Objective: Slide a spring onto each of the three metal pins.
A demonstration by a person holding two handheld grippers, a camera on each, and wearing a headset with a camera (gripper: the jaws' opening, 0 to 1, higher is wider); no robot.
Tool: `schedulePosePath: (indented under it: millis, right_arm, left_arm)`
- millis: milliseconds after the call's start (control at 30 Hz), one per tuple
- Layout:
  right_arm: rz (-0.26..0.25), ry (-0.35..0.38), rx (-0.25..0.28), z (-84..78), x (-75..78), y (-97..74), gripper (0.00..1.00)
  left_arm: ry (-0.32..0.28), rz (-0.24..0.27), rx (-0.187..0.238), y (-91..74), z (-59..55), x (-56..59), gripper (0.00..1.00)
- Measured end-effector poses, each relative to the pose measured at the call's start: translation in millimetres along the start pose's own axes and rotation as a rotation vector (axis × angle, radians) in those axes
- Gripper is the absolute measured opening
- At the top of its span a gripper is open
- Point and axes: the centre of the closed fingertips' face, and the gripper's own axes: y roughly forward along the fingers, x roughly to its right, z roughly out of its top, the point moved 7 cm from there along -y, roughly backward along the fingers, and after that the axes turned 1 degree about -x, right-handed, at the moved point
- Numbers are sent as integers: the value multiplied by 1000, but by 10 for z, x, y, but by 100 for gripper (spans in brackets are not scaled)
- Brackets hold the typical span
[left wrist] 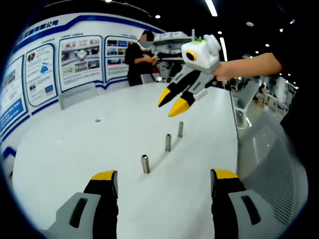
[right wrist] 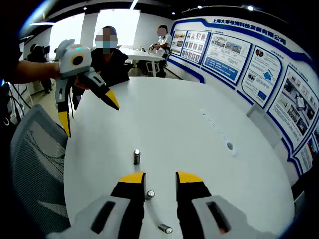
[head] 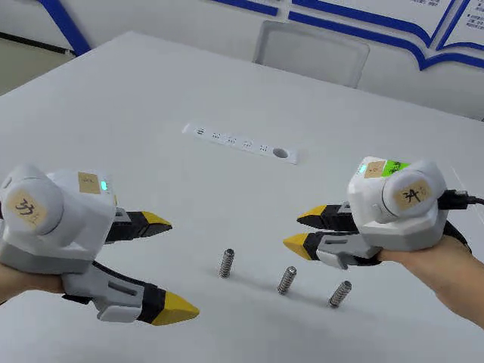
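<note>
Three short upright pins stand in a row on the white table (head: pixel 151 98), and each looks wrapped in a coiled spring: left one (head: pixel 227 262), middle one (head: pixel 286 280), right one (head: pixel 340 293). My left gripper (head: pixel 170 265) hovers left of the row, open wide and holding nothing. In the left gripper view the pins (left wrist: pixel 168 142) stand ahead of that gripper (left wrist: pixel 164 175), with the right gripper (left wrist: pixel 174 102) above them. My right gripper (head: pixel 301 229) hangs just above the middle and right pins, open with a narrower gap. Its own view shows the nearest pin (right wrist: pixel 150 194) below the right gripper (right wrist: pixel 160 178).
A white power strip (head: pixel 240 143) lies in the table's middle, and a pale chair (head: pixel 310 51) stands at the far side. A grey mesh chair (left wrist: pixel 279 164) sits at the near edge. People stand in the background beside wall posters (right wrist: pixel 234 50).
</note>
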Motion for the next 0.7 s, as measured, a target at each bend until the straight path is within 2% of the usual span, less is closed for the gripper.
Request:
schedulePosePath:
  millis: [100, 300, 400, 533, 700]
  right_arm:
    - [-9, 40, 40, -95, 13, -232, 28]
    - [7, 56, 13, -399, -72, -559, 36]
    - [33, 79, -9, -542, -139, -672, 46]
    - [44, 95, -9, -672, -202, -800, 52]
    - [23, 163, 32, -778, -189, -946, 55]
  left_arm:
    - [9, 5, 3, 23, 48, -4, 78]
    - [-6, 11, -3, 48, 52, -18, 79]
    - [-1, 13, -11, 58, 58, -9, 80]
    - [17, 24, -15, 54, 98, -11, 79]
    - [23, 20, -22, 55, 147, 3, 81]
